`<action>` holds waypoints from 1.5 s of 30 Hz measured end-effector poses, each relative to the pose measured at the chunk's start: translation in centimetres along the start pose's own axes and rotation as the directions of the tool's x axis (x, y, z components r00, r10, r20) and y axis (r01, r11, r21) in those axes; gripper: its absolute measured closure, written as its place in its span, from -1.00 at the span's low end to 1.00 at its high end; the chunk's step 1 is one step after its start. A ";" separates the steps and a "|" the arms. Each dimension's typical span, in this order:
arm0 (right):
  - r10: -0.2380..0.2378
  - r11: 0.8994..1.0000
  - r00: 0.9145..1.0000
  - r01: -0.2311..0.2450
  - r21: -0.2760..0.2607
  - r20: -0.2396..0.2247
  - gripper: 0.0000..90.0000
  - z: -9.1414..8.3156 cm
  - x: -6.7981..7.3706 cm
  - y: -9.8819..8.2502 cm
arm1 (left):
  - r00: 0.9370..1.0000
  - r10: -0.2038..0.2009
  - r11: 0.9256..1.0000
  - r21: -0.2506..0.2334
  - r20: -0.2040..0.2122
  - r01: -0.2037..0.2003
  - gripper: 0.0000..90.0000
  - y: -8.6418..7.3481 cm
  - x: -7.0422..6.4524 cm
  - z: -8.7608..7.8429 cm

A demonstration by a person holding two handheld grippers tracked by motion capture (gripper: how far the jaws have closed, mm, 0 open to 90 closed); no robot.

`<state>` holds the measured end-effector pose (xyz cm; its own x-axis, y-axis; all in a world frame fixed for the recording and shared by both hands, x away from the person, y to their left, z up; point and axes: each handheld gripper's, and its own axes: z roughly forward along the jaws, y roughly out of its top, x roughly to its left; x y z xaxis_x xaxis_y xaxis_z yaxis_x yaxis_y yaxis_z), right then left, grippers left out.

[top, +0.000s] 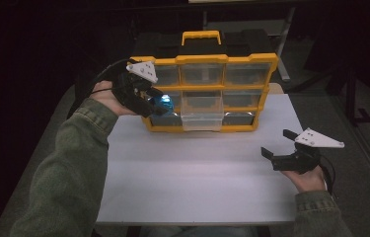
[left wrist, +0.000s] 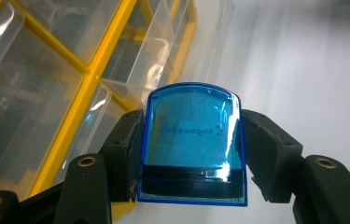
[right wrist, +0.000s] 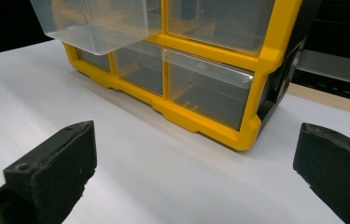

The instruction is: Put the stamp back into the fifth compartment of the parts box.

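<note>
A yellow organiser (top: 204, 59) with clear drawers stands upright at the back of the white table (top: 192, 182). Its middle drawer (top: 201, 112) in the lower rows is pulled out toward me. My left gripper (top: 159, 106) is raised in front of the organiser's left column, shut on a small blue translucent case (top: 165, 102). In the left gripper view the pads clamp both sides of the blue case (left wrist: 191, 135), which has a black band near its base. My right gripper (top: 277, 143) hovers low at the table's right side, jaws wide open and empty, and points at the organiser's lower right corner (right wrist: 249, 133).
The pulled-out drawer (right wrist: 98, 21) juts over the table in front of the organiser. A black case with a yellow handle (top: 201, 35) sits behind the organiser. Dark floor and table legs surround the table; its near edge lies close to my forearms.
</note>
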<state>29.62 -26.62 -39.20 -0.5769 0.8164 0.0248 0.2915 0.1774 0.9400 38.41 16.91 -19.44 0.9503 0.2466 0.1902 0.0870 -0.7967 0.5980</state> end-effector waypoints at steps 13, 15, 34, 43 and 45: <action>0.000 1.000 1.000 0.000 0.009 0.003 -1.00 0.0 0.1 0.0 | 1.000 0.008 1.000 0.006 0.004 -0.008 -0.07 2.0 0.6 0.9; 0.003 1.000 1.000 -0.003 0.005 0.005 -1.00 -0.1 0.0 0.0 | 1.000 0.009 1.000 0.007 0.009 -0.009 -0.07 2.3 0.6 1.2; 0.009 1.000 1.000 -0.009 -0.003 0.006 -1.00 -0.3 -0.1 -0.1 | 0.998 0.042 0.999 0.014 0.056 -0.043 -0.07 6.0 0.5 4.6; 0.015 1.000 1.000 -0.015 -0.004 0.006 -1.00 -0.4 -0.2 -0.1 | 0.997 0.039 0.999 0.014 0.073 -0.040 -0.07 6.6 0.7 6.2; 0.014 1.000 1.000 -0.014 -0.004 0.006 -1.00 -0.4 -0.2 -0.1 | 0.996 0.045 0.999 0.015 0.072 -0.046 -0.07 6.9 0.6 6.5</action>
<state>29.36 -27.00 -39.16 -0.5684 0.8219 0.0363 0.2963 0.1634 0.9410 41.49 7.98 -20.29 0.9724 0.1697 0.1601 0.0474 -0.8157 0.5765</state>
